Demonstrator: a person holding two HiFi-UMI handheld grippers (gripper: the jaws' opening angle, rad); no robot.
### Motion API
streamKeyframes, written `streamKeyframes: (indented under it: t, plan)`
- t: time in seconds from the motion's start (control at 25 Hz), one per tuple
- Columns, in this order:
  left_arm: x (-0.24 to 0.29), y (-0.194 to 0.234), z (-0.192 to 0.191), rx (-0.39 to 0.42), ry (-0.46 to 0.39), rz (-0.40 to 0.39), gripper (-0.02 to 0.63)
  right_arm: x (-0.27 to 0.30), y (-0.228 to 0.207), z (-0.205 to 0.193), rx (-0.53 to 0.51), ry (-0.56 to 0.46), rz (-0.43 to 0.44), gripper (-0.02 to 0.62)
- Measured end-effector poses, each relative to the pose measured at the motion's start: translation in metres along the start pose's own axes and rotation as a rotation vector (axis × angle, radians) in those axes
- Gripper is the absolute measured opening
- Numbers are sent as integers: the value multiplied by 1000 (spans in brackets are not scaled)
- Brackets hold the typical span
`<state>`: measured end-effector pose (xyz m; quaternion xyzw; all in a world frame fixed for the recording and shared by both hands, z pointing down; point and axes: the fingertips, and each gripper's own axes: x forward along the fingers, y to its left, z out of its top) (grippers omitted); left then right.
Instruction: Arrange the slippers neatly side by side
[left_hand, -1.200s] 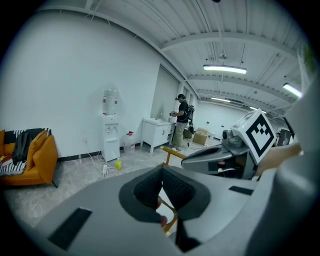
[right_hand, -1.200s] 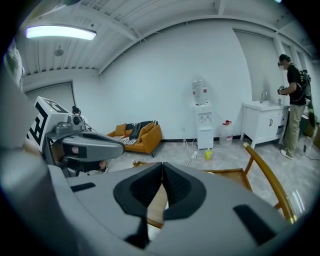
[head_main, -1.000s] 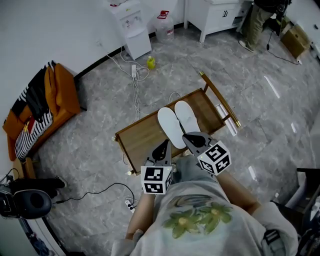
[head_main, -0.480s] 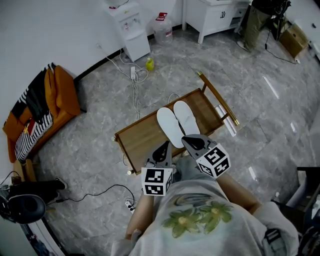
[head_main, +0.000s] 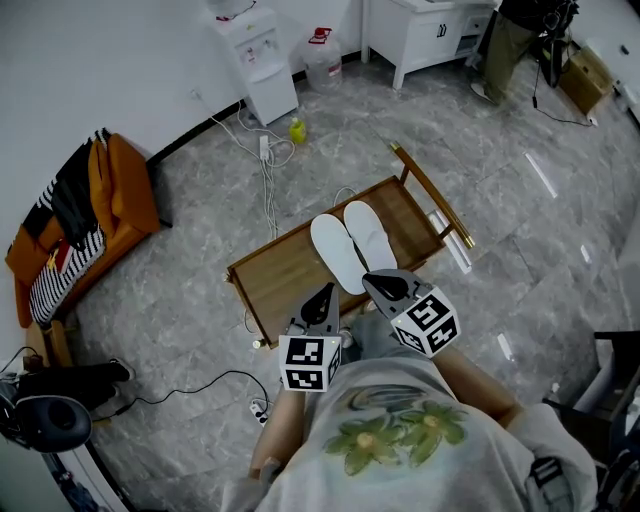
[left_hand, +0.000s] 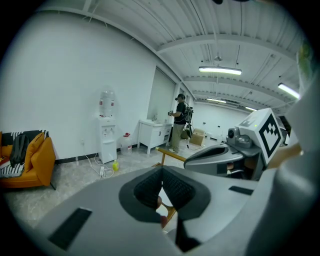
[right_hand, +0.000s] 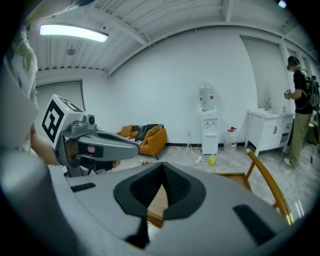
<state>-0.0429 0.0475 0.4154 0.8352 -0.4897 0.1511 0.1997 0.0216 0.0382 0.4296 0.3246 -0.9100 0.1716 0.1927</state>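
Note:
Two white slippers lie side by side on the low wooden table (head_main: 280, 278), the left slipper (head_main: 336, 251) touching the right slipper (head_main: 371, 234), toes pointing away from me. My left gripper (head_main: 325, 292) hangs over the table's near edge, shut and empty. My right gripper (head_main: 372, 281) is just beside it, at the slippers' heel end, also shut with nothing in it. In the left gripper view the jaws (left_hand: 162, 171) meet at the tips; the right gripper's body (left_hand: 225, 155) shows at the right. The right gripper view shows its jaws (right_hand: 163, 171) closed over the table (right_hand: 235, 176).
The table has a raised wooden rail (head_main: 432, 194) on its right side. An orange sofa (head_main: 95, 205) stands at the left wall. A water dispenser (head_main: 255, 55), a water jug (head_main: 321, 55), a yellow bottle (head_main: 297, 129) and cables (head_main: 268, 170) lie beyond. A person (head_main: 515, 35) stands by a white cabinet (head_main: 425, 30).
Both grippers stay almost still near the table's front edge. The head view has drifted slightly, so the table and slippers sit a little higher and to the left.

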Motion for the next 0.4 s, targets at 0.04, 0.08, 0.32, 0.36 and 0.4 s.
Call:
streamKeyframes:
  t: [0.04,0.08,0.32,0.36,0.4]
  plan:
    - [0,-1,-1,1,1,-1,15,-1,0,-1,2,-1,-3,5]
    - [-1,-2,-1,1,1,-4,15,-3,-1,-1,5,-2,-5,5]
    - [-1,-6,-2,1,-2,-6,15,-9,-2,-3,12,-7,-13,5]
    - [-1,-6,0,2,-3,-6,15,-9,-2,-2,12,-9,-13,5]
    - [-1,-5,1,2,-5,-5,15,-9,-2,0,11,-10,-14,5]
